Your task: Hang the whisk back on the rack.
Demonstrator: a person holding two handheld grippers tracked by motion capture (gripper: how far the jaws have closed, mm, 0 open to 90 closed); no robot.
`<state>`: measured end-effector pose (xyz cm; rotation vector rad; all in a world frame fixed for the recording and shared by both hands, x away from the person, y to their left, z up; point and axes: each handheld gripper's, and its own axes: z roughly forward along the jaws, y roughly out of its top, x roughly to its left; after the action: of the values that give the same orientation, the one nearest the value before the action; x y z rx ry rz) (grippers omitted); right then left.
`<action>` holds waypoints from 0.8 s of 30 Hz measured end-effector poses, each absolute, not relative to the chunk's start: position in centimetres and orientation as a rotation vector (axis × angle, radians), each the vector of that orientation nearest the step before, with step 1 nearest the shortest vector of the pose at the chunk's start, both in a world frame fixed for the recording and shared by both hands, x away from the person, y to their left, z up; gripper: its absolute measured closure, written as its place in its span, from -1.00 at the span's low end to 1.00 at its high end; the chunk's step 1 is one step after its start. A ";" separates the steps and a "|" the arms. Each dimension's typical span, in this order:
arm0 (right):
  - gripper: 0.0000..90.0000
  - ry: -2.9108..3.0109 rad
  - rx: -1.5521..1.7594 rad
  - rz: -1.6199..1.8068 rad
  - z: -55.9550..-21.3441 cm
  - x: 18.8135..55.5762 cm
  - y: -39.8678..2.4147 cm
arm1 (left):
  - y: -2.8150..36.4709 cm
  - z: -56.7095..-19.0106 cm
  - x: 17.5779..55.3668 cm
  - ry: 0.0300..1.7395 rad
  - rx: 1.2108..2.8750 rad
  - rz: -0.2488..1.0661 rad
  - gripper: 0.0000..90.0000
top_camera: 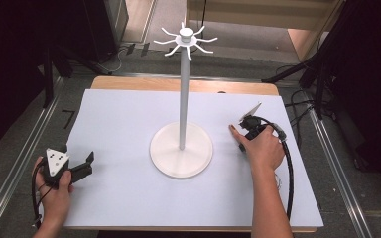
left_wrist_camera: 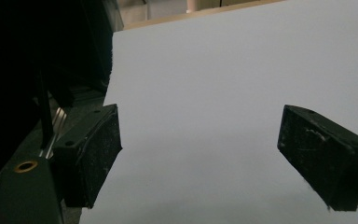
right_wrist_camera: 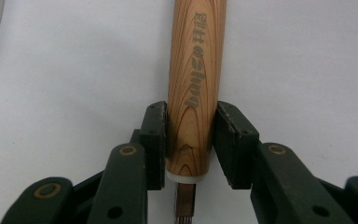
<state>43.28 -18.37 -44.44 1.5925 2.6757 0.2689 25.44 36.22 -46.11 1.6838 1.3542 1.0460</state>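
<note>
Looking down from the high view, we are seeing a white-covered table [top_camera: 129, 198] with a tall white stand [top_camera: 182, 99] at its middle.

Left gripper: we are holding the left gripper [top_camera: 82, 166] in the left hand [top_camera: 54, 191] low over the sheet, near the table's left edge; its grey three-cornered plate is facing up.
Left jaws: in the left gripper view we are seeing the left gripper [left_wrist_camera: 200, 154] with its jaws spread wide and bare white sheet [left_wrist_camera: 223, 93] between them, nothing held.
Right gripper: we are keeping the right gripper [top_camera: 250, 126] down at the sheet under the right hand [top_camera: 263, 148], to the right of the stand's round base [top_camera: 181, 161].
Right jaws: in the right gripper view the right gripper [right_wrist_camera: 191, 140] is pinching a wooden handle [right_wrist_camera: 196, 70], both pads pressed flat against its sides.
Wooden handle: it is running straight ahead from between the jaws, lying over the sheet, with dark printed characters along its grain; near the jaw roots it is ending in a white collar [right_wrist_camera: 184, 176] and a thin metal stub [right_wrist_camera: 185, 205].
Stand: its pole is rising ahead and to the right of the left gripper, topped by a ring of curved white hooks [top_camera: 186, 39].
</note>
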 end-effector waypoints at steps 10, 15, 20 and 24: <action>0.55 2.661 1.581 0.229 -44.4 43.1 -18.0 | 36.2 -46.1 25.4 1.354 1.684 1.043 -0.68; 0.56 2.662 1.562 0.252 -44.4 43.0 -18.1 | 36.3 -46.1 25.4 1.354 1.684 1.041 -0.68; 0.56 2.661 1.529 0.313 -44.4 42.5 -18.6 | 36.3 -46.1 25.4 1.355 1.680 1.040 -0.68; 0.56 2.623 1.487 0.401 -43.5 41.9 -19.0 | 36.3 -46.1 25.4 1.358 1.683 1.038 -0.69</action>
<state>41.85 -18.97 -43.51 1.4872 2.6226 0.4011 25.44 36.28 -46.09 1.6833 1.3577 1.0377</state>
